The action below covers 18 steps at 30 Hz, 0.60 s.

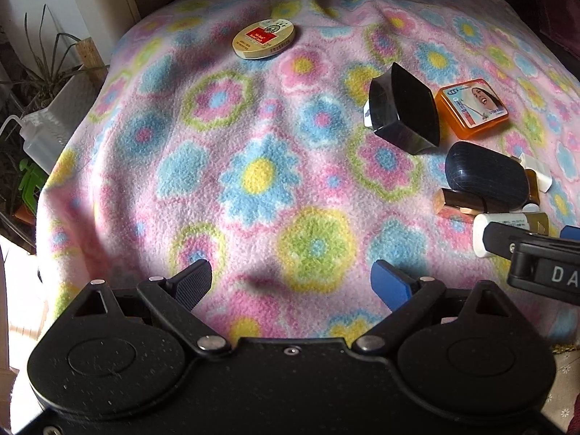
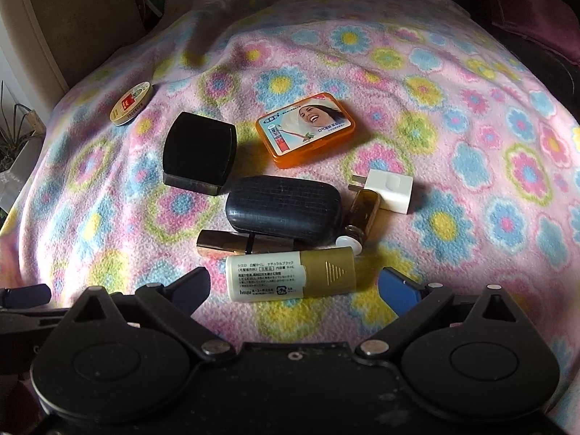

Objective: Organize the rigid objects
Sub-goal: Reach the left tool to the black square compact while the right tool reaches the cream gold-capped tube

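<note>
My right gripper (image 2: 295,286) is open low over the flowered blanket, and a white-and-gold tube (image 2: 290,275) lies crosswise between its fingers, with neither pad touching it. Just beyond are a brown-gold lipstick tube (image 2: 232,243), a black oval case (image 2: 284,208), a brown vial (image 2: 364,214) and a white plug adapter (image 2: 393,190). Farther back sit a black square box (image 2: 199,152), an orange tin (image 2: 304,128) and a round yellow tin (image 2: 130,103). My left gripper (image 1: 293,279) is open over bare blanket, left of the pile. The round tin (image 1: 264,38) lies far ahead of it.
The pink flowered blanket (image 1: 253,166) covers the whole surface and drops off at the left edge. A potted plant (image 1: 47,58) and a clear plastic bottle (image 1: 40,145) stand beyond that edge. Dark red cushions (image 2: 525,7) lie at the back right.
</note>
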Each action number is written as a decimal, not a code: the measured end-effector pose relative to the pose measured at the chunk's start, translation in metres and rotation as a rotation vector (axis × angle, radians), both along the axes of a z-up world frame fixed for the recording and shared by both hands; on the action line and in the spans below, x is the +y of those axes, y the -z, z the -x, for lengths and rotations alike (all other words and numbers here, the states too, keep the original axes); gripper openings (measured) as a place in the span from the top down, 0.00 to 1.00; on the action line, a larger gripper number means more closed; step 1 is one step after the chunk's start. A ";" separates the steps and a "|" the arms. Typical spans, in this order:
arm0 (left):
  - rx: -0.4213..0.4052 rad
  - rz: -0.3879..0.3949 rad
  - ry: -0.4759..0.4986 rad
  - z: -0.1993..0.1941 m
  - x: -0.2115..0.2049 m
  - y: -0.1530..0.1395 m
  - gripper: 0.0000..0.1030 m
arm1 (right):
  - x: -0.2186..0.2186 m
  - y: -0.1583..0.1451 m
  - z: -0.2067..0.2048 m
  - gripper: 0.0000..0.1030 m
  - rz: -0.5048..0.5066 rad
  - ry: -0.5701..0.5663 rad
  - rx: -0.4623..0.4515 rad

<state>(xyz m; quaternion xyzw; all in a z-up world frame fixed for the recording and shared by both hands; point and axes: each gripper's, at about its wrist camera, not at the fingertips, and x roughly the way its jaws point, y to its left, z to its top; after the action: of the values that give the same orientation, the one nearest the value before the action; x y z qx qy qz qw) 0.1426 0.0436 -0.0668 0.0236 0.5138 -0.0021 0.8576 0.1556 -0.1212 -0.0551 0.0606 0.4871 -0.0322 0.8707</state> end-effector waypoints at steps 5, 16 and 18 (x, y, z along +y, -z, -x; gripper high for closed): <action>0.002 -0.010 0.021 0.000 -0.006 0.001 0.11 | 0.003 0.008 -0.005 0.13 0.022 -0.029 0.015; 0.004 -0.021 0.027 0.000 -0.009 0.003 0.11 | -0.010 0.007 0.000 0.19 -0.013 -0.030 -0.002; 0.004 -0.021 0.030 0.000 -0.009 0.003 0.11 | -0.019 0.004 0.004 0.19 -0.010 -0.008 -0.008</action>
<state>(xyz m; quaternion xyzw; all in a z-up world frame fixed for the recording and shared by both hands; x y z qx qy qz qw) 0.1422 0.0342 -0.0701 0.0404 0.5153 -0.0095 0.8560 0.1518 -0.1403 -0.0595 0.0631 0.4838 -0.0258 0.8725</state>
